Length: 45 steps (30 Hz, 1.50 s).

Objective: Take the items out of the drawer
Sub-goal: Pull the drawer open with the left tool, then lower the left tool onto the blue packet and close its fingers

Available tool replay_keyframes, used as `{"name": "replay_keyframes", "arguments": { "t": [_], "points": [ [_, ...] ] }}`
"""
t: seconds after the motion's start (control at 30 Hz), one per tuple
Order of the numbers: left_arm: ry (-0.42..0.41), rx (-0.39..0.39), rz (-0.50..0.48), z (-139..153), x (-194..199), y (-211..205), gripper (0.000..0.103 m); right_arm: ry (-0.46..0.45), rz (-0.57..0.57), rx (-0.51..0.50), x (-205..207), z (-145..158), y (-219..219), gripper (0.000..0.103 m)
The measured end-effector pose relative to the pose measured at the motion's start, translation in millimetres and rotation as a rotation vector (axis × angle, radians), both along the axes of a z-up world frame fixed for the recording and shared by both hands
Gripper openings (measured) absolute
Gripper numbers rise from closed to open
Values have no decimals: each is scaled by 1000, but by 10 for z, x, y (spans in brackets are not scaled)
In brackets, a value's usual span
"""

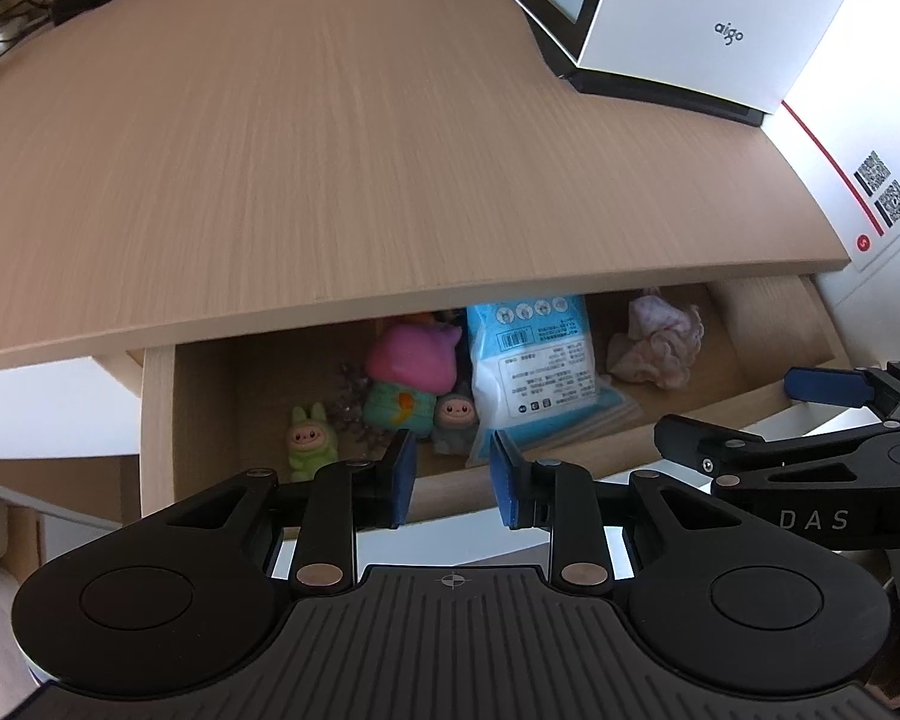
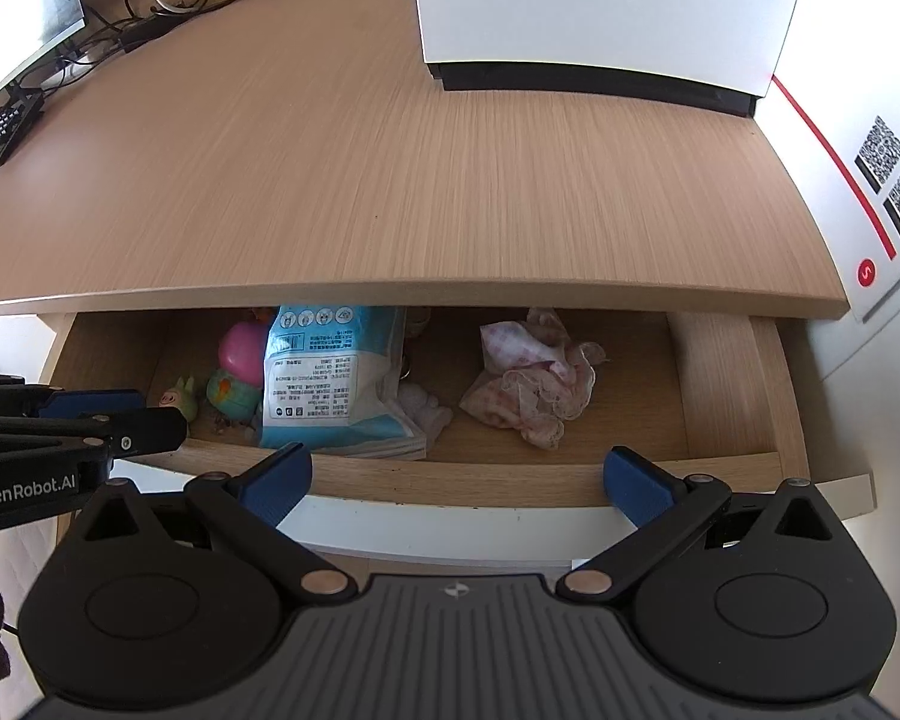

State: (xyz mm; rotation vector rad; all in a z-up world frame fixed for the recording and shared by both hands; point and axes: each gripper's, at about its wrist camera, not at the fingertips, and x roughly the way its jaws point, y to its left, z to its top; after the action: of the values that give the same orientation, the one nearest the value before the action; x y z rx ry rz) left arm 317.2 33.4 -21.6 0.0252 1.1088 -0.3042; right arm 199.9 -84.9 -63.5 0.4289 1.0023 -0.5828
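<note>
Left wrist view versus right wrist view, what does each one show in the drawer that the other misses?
Only the left wrist view shows the grey figurine. Only the right wrist view shows the pale plush beside the blue packet. Both show that packet, the pink-topped toy, the green figurine, the crumpled cloth, and both grippers, left gripper and right gripper, holding nothing.

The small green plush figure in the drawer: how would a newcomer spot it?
Look under the light wooden desktop into the open drawer. At its far left stands the small green plush figure, beside a pink-capped toy; only it has green ears.
</note>
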Motion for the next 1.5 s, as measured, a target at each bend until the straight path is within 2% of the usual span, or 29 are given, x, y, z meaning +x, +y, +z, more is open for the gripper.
{"name": "replay_keyframes", "arguments": {
  "t": [0.3, 0.5, 0.7, 1.17, 1.5],
  "points": [
    [-38, 2, 17, -5, -274, 1, 30, -32, -12, -24, -132, -19, 56, 103],
    [-68, 40, -17, 28, -563, -26, 30, -32, -20, -27, -231, -21, 144, 103],
    [-36, 18, 3, 48, -711, 29, 30, -14, -37, -25, -343, -14, 281, 103],
    [41, 7, -39, 32, -888, 75, 30, 20, -48, 34, -658, 16, 493, 103],
    [81, 5, -85, 52, -944, 103, 30, 37, -70, 47, -639, 33, 495, 103]
  ]
}}
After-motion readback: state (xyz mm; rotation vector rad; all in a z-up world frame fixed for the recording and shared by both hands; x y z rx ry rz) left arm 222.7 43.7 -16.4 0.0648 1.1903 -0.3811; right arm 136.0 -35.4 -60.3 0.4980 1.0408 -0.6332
